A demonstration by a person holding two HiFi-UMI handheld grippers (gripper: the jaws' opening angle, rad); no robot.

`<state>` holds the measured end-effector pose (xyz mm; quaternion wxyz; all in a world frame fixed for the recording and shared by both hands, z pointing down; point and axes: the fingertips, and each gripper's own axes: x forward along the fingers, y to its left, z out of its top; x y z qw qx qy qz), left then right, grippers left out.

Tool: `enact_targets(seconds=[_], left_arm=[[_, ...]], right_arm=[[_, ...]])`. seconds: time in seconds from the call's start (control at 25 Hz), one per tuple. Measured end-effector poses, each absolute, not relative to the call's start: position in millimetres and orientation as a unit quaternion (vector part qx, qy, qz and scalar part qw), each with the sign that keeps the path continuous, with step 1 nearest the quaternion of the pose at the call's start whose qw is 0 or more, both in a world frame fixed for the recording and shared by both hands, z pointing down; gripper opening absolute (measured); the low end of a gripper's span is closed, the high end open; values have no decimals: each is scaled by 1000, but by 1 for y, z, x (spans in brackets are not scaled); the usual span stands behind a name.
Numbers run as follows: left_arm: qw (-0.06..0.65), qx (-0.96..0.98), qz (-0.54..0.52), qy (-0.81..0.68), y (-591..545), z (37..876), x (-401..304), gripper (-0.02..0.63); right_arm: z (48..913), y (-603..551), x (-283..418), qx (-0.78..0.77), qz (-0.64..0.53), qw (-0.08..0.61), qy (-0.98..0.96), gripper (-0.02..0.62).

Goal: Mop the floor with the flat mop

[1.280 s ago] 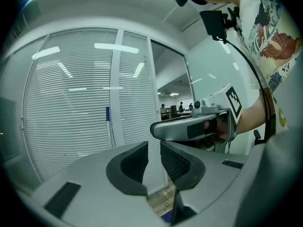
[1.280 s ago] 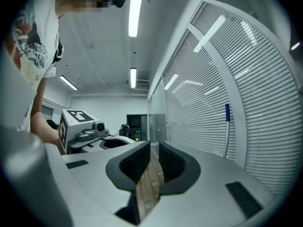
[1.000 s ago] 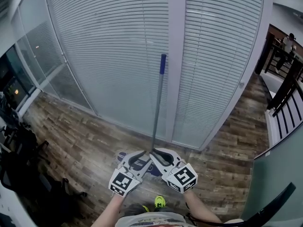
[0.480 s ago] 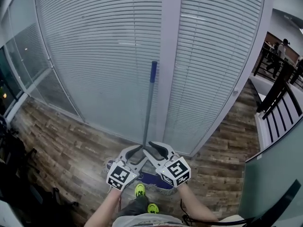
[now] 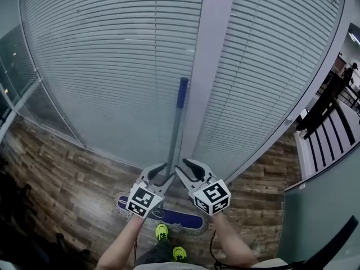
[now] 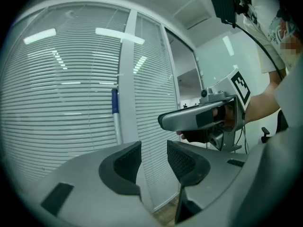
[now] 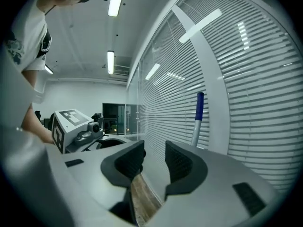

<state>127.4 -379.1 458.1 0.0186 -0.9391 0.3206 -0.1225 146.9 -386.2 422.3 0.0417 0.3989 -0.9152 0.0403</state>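
The flat mop stands with its grey handle and blue top grip against the white pillar. Its blue head lies on the wood floor by my feet. In the head view my left gripper is just left of the handle and my right gripper just right of it. Both have just been opening and nothing is between their jaws. In the left gripper view the left gripper is open, with the handle beyond it to the left. In the right gripper view the right gripper is open, the handle off to its right.
A glass wall with white blinds and the pillar fill the front. Wood-plank floor runs along its foot. A dark railing stands at the right. My yellow-green shoes are just behind the mop head.
Both grippers met at the handle a second ago; now they flank it with jaws spread. The mop head lies nearer my feet, and the wall looms closer.
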Motion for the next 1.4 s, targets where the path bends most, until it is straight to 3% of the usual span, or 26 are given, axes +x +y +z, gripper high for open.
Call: enact_targets(seconds=[0.56,0.88,1.04,1.4], left_arm=[[26,-945,-124,300,-571,527,148,181],[27,-955,-107,274,-603,538,163,181],[5,-962,-100,255,-608,536,166,137],[-11,-956,-94,279,-550,512,146,121]], right_arm=[[474,-582,158,469,47,51,-881,150],[476,-632,162,483,59,46,-872,167],[459,-648,154,471,59,36,-880,178],[414,-601,126,414,13,57,-908,176]])
